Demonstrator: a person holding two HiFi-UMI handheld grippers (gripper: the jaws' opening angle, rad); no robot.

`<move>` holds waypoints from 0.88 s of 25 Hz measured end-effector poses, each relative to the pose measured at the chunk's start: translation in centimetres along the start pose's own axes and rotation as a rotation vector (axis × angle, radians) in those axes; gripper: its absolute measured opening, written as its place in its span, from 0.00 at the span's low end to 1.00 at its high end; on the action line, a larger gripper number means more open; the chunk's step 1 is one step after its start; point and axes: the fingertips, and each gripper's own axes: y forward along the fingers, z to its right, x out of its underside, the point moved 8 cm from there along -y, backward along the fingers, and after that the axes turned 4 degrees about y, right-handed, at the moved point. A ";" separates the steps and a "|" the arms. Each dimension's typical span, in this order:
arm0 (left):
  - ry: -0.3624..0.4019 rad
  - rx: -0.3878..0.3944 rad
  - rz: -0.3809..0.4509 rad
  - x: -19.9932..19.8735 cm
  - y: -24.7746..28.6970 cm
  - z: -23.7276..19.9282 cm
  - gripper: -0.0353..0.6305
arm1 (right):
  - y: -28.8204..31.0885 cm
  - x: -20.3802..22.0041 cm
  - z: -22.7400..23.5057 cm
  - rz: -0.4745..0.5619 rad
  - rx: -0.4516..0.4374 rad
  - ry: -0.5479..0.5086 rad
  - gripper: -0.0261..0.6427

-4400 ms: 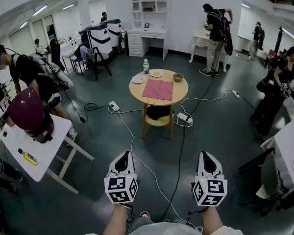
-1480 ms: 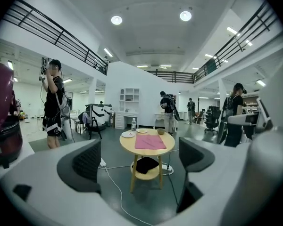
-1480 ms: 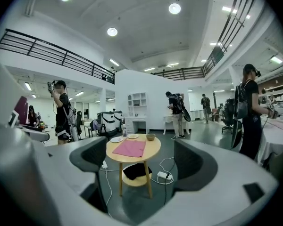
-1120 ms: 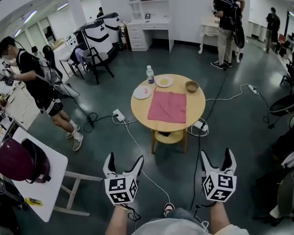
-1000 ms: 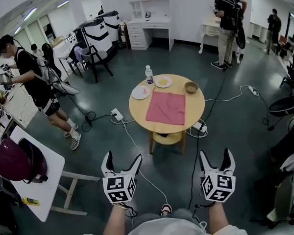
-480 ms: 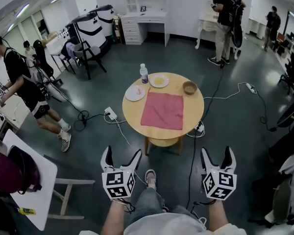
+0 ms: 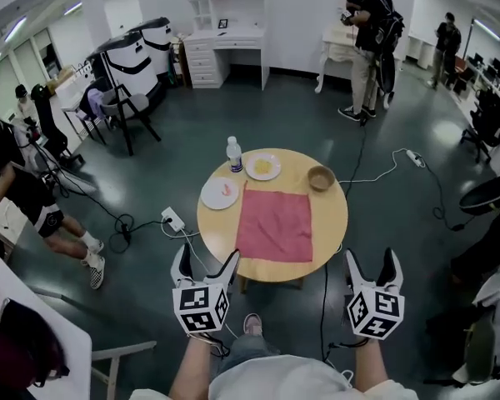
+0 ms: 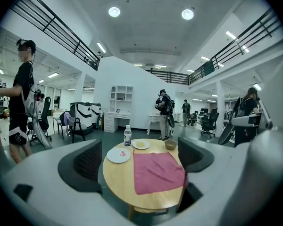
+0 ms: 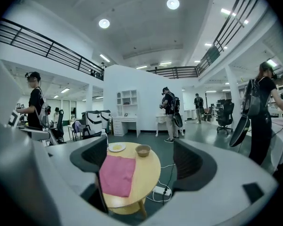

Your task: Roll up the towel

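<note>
A pink towel (image 7: pixel 275 226) lies flat and unrolled on a round wooden table (image 7: pixel 325 232). It also shows in the left gripper view as the towel (image 8: pixel 156 172) and in the right gripper view as the towel (image 9: pixel 117 174). My left gripper (image 7: pixel 206 265) hovers open at the table's near left edge, short of the cloth. My right gripper (image 7: pixel 368 264) is open too, off the table's near right edge. Nothing sits between either pair of jaws.
At the table's far side stand a water bottle (image 7: pixel 232 154), a white plate (image 7: pixel 220 193), a plate with yellow food (image 7: pixel 263 166) and a small bowl (image 7: pixel 321 177). A power strip (image 7: pixel 171 220) and cables (image 7: pixel 383 169) lie on the floor. People stand around the room.
I have walked up to the table: it has grown from far off to right in front of me. Both grippers, shut in the oldest frame, now stand open and reach the table's near edge.
</note>
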 end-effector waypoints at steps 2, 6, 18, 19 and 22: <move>0.014 0.029 -0.004 -0.7 3.0 -1.6 0.82 | 2.6 -0.5 -1.1 0.004 0.020 0.005 0.70; 0.031 0.068 -0.002 -1.9 9.0 -4.2 0.82 | 7.7 -0.9 -2.4 0.017 0.053 0.022 0.70; 0.081 0.170 -0.022 -3.7 21.1 -6.5 0.82 | 17.2 -0.5 -3.2 -0.009 0.129 0.063 0.69; 0.075 0.171 -0.023 -3.8 21.6 -6.5 0.82 | 17.7 -0.7 -3.2 -0.015 0.127 0.058 0.69; 0.053 0.171 -0.030 -4.0 22.6 -5.8 0.81 | 18.7 -1.1 -2.6 -0.036 0.116 0.040 0.69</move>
